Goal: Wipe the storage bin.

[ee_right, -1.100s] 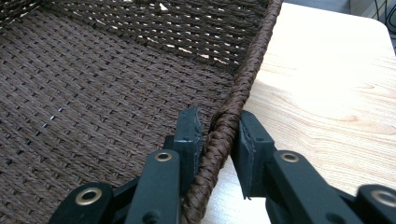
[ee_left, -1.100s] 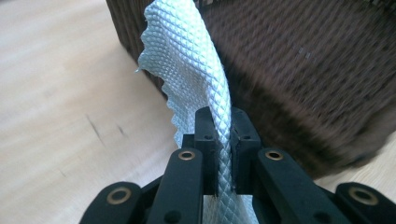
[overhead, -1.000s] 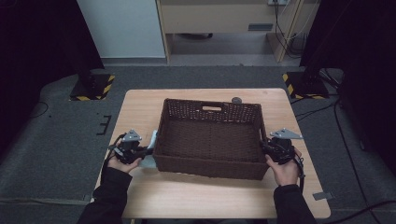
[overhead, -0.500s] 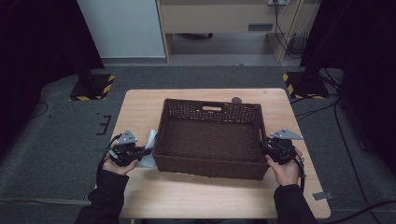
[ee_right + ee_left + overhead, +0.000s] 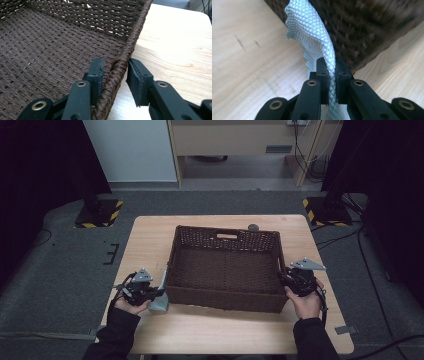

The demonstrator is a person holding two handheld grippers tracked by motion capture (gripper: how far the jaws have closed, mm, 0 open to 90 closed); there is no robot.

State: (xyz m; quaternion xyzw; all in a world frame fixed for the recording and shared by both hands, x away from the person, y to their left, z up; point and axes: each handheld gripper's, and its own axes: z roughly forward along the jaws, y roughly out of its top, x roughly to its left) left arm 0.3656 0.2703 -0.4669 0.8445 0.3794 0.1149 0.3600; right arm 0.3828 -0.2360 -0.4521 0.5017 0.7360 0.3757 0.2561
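The left gripper (image 5: 331,75) clamps a silver pouch (image 5: 312,32) beside the basket (image 5: 225,270) on the counter (image 5: 150,240). The right gripper (image 5: 115,75) has just been opening, straddling the rim loosely; lifting now, the basket could slip.

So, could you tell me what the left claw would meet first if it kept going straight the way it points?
Most likely the dark brown woven basket: the left claw, shut on the silvery textured sheet, points at its side wall, though depth is unclear.

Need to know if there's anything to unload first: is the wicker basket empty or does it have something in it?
Empty. The high view shows only bare woven floor inside the basket.
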